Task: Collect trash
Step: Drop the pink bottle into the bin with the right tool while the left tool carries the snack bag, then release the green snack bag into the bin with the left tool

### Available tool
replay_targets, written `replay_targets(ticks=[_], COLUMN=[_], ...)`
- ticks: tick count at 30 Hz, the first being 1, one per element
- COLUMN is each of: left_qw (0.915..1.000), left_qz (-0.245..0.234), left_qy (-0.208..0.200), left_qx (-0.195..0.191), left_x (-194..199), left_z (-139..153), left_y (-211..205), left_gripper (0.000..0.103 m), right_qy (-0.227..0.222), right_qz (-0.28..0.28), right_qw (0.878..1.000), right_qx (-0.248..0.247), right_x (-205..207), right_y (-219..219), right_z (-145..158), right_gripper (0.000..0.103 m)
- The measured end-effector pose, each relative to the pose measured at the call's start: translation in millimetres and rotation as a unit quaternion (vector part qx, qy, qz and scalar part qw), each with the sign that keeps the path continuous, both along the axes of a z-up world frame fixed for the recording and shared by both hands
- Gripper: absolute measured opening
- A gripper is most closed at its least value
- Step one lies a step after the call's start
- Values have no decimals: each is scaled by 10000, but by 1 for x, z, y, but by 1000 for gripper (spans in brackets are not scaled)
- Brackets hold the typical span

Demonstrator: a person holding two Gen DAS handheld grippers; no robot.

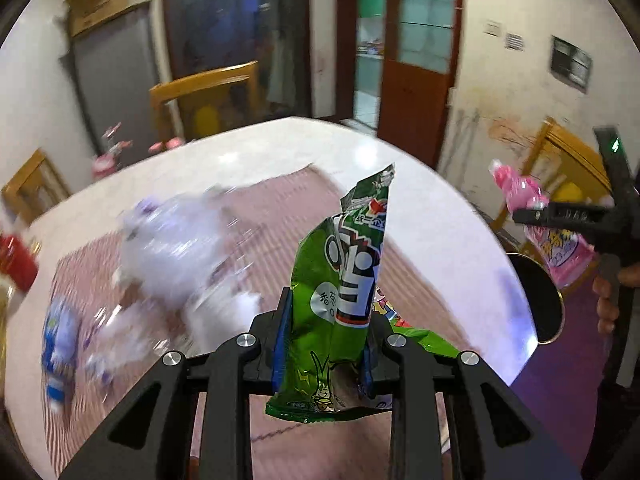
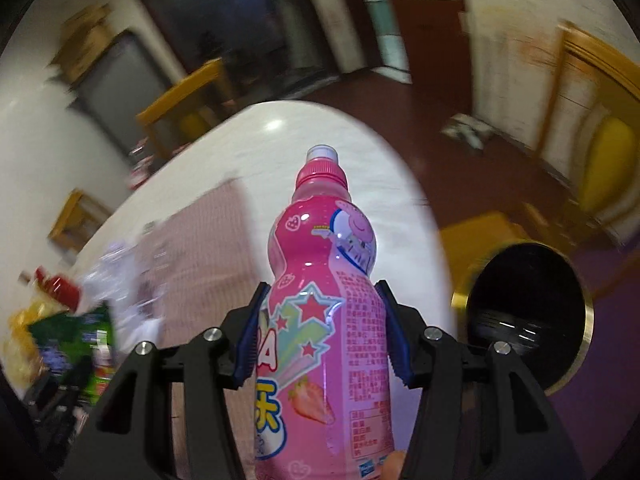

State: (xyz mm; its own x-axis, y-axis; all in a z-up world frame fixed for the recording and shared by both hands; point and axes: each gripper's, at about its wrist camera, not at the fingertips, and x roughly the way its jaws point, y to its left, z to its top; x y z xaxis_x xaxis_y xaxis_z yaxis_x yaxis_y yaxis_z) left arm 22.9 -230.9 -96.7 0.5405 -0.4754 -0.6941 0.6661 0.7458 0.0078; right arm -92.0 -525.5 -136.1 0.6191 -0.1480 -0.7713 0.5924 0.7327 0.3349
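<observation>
The left hand-held gripper [image 1: 326, 344] pinches a green snack wrapper [image 1: 340, 288] between its blue pads, lifted clear of the table [image 1: 288, 148]. The right hand-held gripper [image 2: 324, 336] clamps a pink drink bottle [image 2: 320, 300] around its body, cap pointing away. A dark, gold-rimmed bin [image 2: 528, 312] stands on the floor just off the table's right edge, so the step in hand looks like carrying both pieces there. To do it well, bring each piece over the opening before letting go; the bottle goes first, since the right gripper is nearer the bin. The limp wrapper may cling to a pad. On the striped mat [image 1: 280, 216] lie crumpled clear plastic [image 1: 168, 248], probably a bag, and a blue-and-white item [image 1: 60, 344] too blurred to name. Wooden chairs [image 1: 208, 96] ring the table; nothing seems to block the path.
</observation>
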Motion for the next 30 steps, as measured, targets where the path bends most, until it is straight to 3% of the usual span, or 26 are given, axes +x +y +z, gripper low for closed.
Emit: replay_targets(ticks=[6,13,15,16,17,18,25,30], left_qw=[9950,9734,9678,9656,9631,9606,9558,9532], left_qz=[-993,-2245,-2444,-2513,-2587,-2651,-2594,-2528], left_qy=[-20,448,536,571,596,624,868,1034], left_qx=[-124,117,264,343,448,556,1076,1293], left_x=[-17,-62,-73,-77,-81,-84,-91,-97], left_z=[3,-29,-41,-47,-55,-64,-111,-135], left_y=[-92,-225,-256,-270,-285,-299,-362,-386], left_gripper=[27,28,28,28,28,30,35,46], right_qy=[973,1638,1718,1643,1622,1578,1479,1446], right_qz=[-1231,-1400,-1366,-1337,-1326,-1290,-1596,-1935], right_qw=[9858,9658,9632,9639,9647,9671,9700,9681], right_qx=[594,1445,1552,1613,1596,1524,1087,666], right_x=[-69,-85,-86,-88,-88,-86,-120,-156], right_y=[-90,-150,-155,-156,-157,-157,-153,-147], right_z=[-84,-182,-193,-194,-192,-187,-152,-124], right_gripper=[53,53,53,63,83,86,85,86])
